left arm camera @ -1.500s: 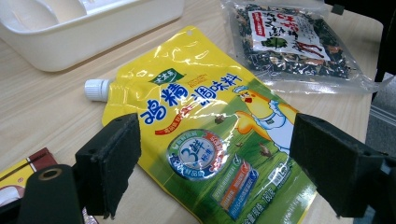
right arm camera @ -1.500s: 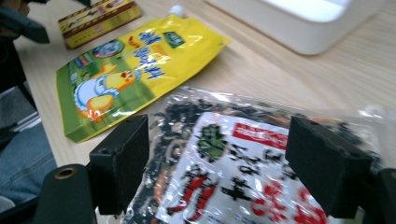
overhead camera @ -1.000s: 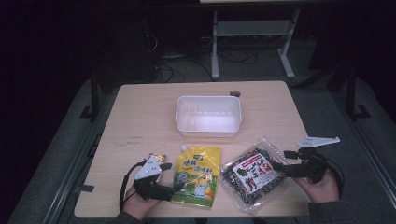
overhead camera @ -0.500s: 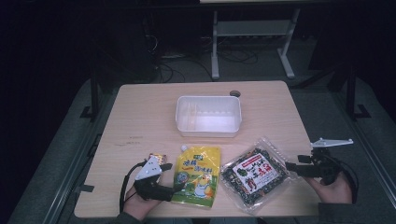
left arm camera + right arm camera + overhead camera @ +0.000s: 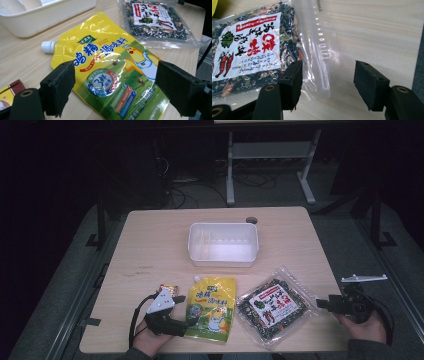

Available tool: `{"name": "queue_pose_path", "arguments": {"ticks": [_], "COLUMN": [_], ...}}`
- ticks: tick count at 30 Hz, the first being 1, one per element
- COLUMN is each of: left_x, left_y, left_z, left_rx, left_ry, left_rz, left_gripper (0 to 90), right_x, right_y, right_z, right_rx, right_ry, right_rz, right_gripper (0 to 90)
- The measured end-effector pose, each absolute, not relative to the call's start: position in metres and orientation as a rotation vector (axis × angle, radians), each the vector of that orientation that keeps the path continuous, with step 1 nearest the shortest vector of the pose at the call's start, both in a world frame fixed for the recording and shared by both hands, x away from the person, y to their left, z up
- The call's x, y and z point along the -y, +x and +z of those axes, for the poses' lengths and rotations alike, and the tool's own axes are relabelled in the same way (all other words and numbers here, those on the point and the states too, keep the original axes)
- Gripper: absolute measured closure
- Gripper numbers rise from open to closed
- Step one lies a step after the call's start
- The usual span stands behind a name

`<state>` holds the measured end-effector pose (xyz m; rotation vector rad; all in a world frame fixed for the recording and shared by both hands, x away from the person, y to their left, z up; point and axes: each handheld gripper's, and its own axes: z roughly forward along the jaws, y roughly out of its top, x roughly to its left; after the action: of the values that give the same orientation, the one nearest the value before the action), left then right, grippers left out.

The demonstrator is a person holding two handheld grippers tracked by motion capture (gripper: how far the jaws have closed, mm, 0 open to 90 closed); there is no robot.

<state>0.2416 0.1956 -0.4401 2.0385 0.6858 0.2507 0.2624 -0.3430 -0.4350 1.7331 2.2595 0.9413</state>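
Observation:
A yellow spouted pouch (image 5: 212, 306) (image 5: 107, 65) lies flat near the table's front edge. My left gripper (image 5: 180, 326) (image 5: 115, 92) is open at the pouch's lower left, its jaws standing wide apart to either side above the pouch. To the right lies a clear bag of dark dried food (image 5: 272, 306) (image 5: 254, 52) with a white and red label. My right gripper (image 5: 322, 304) (image 5: 328, 85) is open just off the bag's right end, over its clear sealed edge and holding nothing.
A white plastic tub (image 5: 223, 245) (image 5: 37, 15) stands empty at the table's middle back. A small red and yellow packet (image 5: 169, 289) (image 5: 7, 92) lies beside the left gripper. The right table edge (image 5: 330, 270) is close to the right hand. A metal stand (image 5: 270, 155) stands beyond the table.
My right gripper has drawn back to the right, off the dark bag toward the table's right edge. The left gripper and the packs have stayed put.

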Motion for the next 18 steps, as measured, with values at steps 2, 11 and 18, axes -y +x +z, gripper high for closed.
{"name": "queue_pose_path", "arguments": {"ticks": [2,11,18], "left_x": [-0.196,-0.194,-0.193], "left_y": [0.241,0.241,0.24], "left_z": [-0.44,-0.44,-0.439], "left_rx": [-0.687,-0.684,-0.683], "left_ry": [2.035,2.039,2.016], "left_rz": [0.244,0.24,0.214], "left_gripper": [15.9,15.9,15.9], "right_x": [0.345,0.353,0.355], "right_y": [0.262,0.261,0.263], "right_z": [-0.436,-0.444,-0.449], "right_rx": [-2.254,-2.272,-2.291], "right_ry": [1.746,1.813,1.854], "right_rz": [0.941,0.976,0.995], "right_gripper": [41.1,52.8,62.9]}}
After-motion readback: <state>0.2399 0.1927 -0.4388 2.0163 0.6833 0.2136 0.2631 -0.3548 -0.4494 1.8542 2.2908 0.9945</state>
